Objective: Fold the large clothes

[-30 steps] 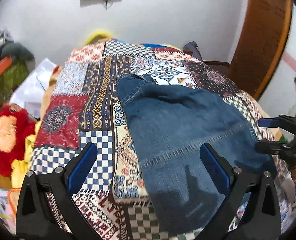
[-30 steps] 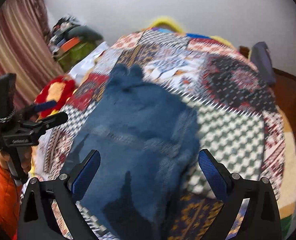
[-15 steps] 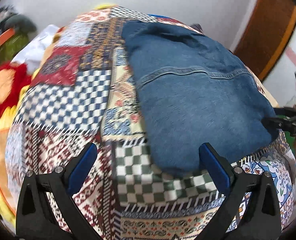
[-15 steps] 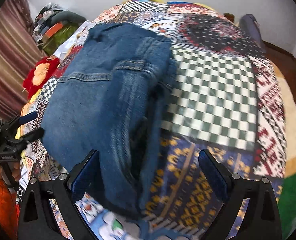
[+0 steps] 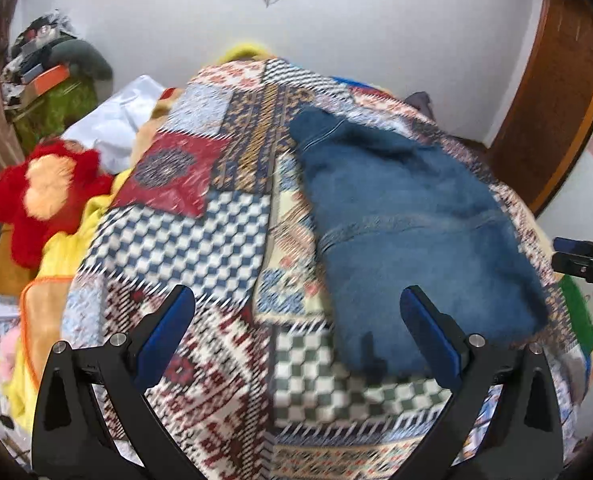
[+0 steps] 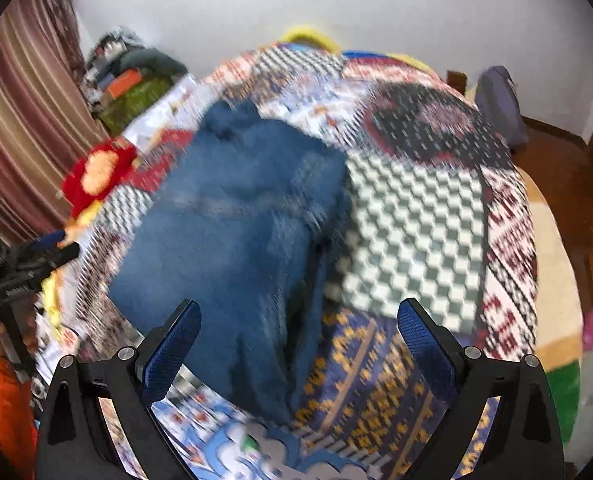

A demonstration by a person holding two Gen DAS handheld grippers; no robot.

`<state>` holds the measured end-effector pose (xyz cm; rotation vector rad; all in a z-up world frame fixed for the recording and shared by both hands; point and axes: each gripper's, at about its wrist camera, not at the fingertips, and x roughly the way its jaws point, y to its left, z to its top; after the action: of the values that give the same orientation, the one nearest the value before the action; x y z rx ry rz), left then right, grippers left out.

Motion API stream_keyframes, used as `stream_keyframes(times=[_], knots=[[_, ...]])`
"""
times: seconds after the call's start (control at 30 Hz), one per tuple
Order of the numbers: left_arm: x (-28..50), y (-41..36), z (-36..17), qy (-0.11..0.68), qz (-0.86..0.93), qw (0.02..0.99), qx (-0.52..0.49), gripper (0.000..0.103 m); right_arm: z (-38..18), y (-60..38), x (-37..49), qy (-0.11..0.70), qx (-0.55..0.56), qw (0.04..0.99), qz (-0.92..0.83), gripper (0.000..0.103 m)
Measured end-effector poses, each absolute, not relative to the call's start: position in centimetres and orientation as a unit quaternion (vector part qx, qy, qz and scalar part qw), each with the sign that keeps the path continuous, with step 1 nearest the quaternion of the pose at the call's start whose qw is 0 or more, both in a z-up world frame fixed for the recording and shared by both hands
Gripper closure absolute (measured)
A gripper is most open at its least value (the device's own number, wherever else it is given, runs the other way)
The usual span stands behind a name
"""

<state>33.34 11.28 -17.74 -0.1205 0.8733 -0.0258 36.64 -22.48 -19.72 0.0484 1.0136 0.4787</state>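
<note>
The blue jeans [image 5: 412, 236] lie folded on the patchwork quilt [image 5: 200, 240] that covers the bed. In the left wrist view they fill the space from about 12 o'clock to 4 o'clock, and a stitched seam runs across the middle of them. In the right wrist view the jeans [image 6: 232, 248] sit from the center out to 9 o'clock, and their near edge hangs toward 6 o'clock. Both pictures are blurry, so small details are hard to see.

The left gripper [image 5: 296, 336] is spread wide and holds nothing – its two blue pads [image 5: 168, 334] stand far apart, above the quilt. The right-hand pad of this claw is over the near edge of the jeans, but I cannot tell if it touches them.

The right gripper [image 6: 296, 340] is spread wide too, and empty. Its left pad [image 6: 168, 344] is over the jeans, and its other pad is over the blue and yellow patch of the quilt.

Each claw also shows in the other's picture – the right one at 3 o'clock in the left view, the left one at 9 o'clock in the right view.

A red fluffy toy [image 5: 44, 196] lies beside the bed at 9 o'clock in the left view. A white wall [image 5: 336, 40] stands behind the bed at 12 o'clock.
</note>
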Motion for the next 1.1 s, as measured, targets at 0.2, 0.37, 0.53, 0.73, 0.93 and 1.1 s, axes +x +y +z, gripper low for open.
stream_keyframes(times=[0.2, 0.37, 0.53, 0.73, 0.93, 1.1], knots=[[38.1, 10.9, -20.5, 0.468, -0.070, 0.874, -0.107, 0.000, -21.8, -20.5, 41.0, 0.510, 0.060, 0.822, 0.246, 0.004], [42.0, 11.8, -25.5, 0.527, -0.121, 0.819, -0.191, 0.000, -27.4, -19.7, 45.5, 0.587, 0.064, 0.768, 0.249, 0.004], [44.8, 12.7, -28.0, 0.544, -0.156, 0.783, -0.258, 0.000, -30.1, -20.0, 47.9, 0.608, 0.117, 0.728, 0.295, 0.002], [47.3, 12.0, -29.4, 0.560, -0.192, 0.757, -0.277, 0.000, -30.8, -18.6, 49.4, 0.588, 0.128, 0.733, 0.316, 0.003], [48.4, 10.9, -29.7, 0.568, -0.196, 0.743, -0.294, 0.002, -30.7, -18.1, 50.1, 0.577, 0.160, 0.736, 0.315, 0.019], [48.8, 9.3, -28.3, 0.563, -0.187, 0.753, -0.284, 0.029, -29.2, -19.5, 49.8, 0.575, 0.193, 0.730, 0.316, 0.057]])
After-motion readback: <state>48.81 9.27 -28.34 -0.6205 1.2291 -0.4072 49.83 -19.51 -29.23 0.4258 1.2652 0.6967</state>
